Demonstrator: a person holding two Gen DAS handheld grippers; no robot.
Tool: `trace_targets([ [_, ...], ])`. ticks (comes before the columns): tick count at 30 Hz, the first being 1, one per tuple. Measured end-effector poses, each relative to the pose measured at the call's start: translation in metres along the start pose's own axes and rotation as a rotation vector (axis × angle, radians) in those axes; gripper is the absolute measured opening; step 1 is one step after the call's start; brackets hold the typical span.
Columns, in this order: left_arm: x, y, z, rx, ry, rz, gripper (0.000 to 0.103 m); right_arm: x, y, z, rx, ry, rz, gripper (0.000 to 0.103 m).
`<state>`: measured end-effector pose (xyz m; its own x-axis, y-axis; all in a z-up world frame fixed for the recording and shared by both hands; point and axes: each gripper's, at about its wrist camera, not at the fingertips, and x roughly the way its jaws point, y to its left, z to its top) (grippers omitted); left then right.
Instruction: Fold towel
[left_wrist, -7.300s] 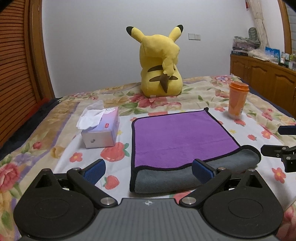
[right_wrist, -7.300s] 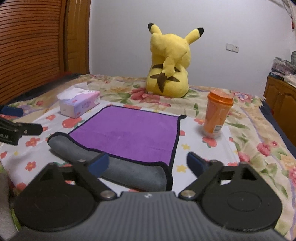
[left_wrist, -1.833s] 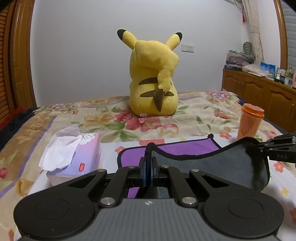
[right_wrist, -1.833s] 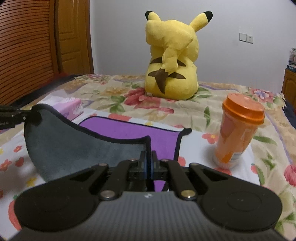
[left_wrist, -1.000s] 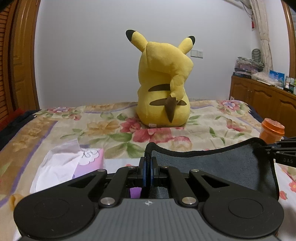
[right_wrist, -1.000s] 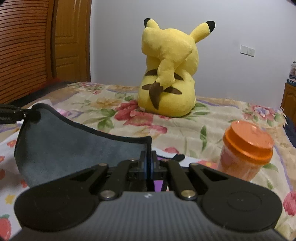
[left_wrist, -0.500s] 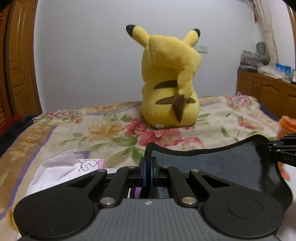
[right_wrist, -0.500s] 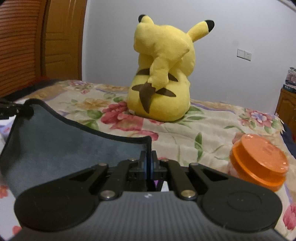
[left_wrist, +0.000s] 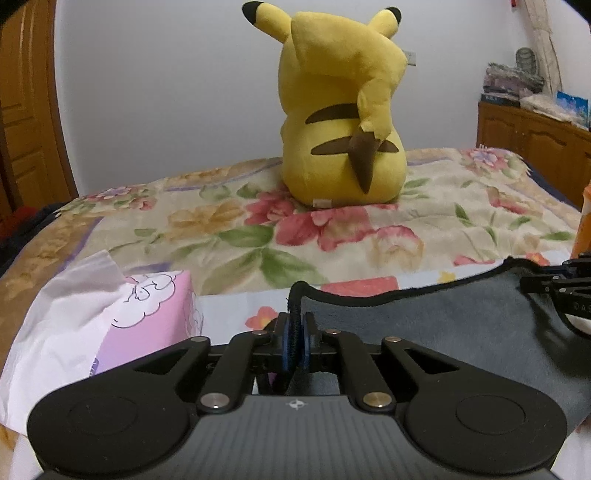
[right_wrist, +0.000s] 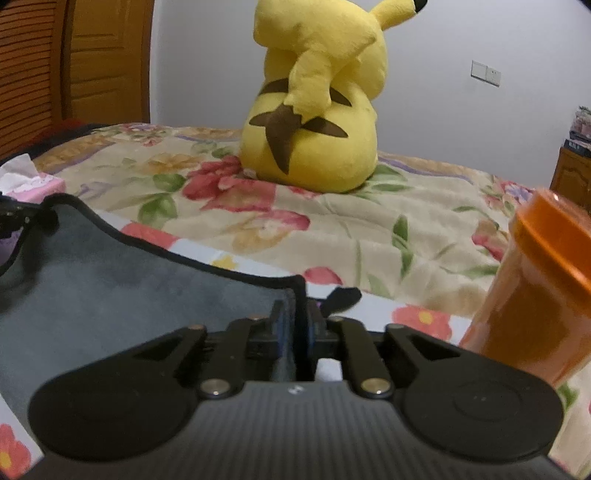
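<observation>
The towel (left_wrist: 424, 325) is grey on the side facing up, with a black hem; its purple side is almost hidden. My left gripper (left_wrist: 294, 336) is shut on the towel's left corner, which sticks up between the blue pads. My right gripper (right_wrist: 295, 325) is shut on the right corner of the towel (right_wrist: 129, 280). The grey cloth hangs between both grippers, low over the bed. The right gripper's tip also shows in the left wrist view (left_wrist: 554, 286), and the left one's in the right wrist view (right_wrist: 22, 219).
A pink tissue box (left_wrist: 147, 314) sits just left of my left gripper. An orange cup (right_wrist: 546, 295) stands close to the right of my right gripper. A yellow plush toy (left_wrist: 340, 110) sits farther back on the floral bedspread (left_wrist: 221, 229). A wooden cabinet (left_wrist: 535, 136) is at the far right.
Both grippers have carried the towel's near edge forward and lower, toward the plush toy. The tissue box and orange cup now sit closer beside the grippers. Both stay shut.
</observation>
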<state>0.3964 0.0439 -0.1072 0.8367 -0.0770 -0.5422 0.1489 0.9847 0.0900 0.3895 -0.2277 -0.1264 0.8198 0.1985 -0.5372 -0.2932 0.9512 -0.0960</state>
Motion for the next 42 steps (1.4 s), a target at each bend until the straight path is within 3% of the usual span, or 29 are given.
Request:
trace_targets([
  [1,-0.001,-0.001,-0.001,0.005,0.001,-0.001,0.022,-0.001,0.000,-0.001,-0.001,0.005,-0.005,0.021],
  [2,-0.002,-0.001,-0.002,0.006,0.001,-0.002,0.033,-0.002,0.000,-0.003,-0.002,0.006,-0.011,0.041],
  [3,-0.004,-0.001,-0.002,0.004,-0.001,-0.003,0.037,-0.005,-0.001,-0.004,-0.001,0.000,-0.013,0.053],
  [4,-0.007,-0.001,-0.003,0.000,-0.003,-0.006,0.043,-0.007,-0.001,-0.004,0.001,-0.005,-0.011,0.053],
  [13,-0.037,-0.009,-0.009,-0.013,0.021,-0.041,0.058,-0.045,0.007,-0.009,0.034,0.000,0.047,0.053],
  [28,-0.118,-0.032,-0.004,0.041,0.020,-0.094,0.058,-0.130,0.023,-0.005,0.110,-0.038,0.090,0.053],
  [42,-0.186,-0.042,-0.020,0.056,0.030,-0.088,0.063,-0.187,0.028,-0.017,0.141,-0.065,0.074,0.053],
])
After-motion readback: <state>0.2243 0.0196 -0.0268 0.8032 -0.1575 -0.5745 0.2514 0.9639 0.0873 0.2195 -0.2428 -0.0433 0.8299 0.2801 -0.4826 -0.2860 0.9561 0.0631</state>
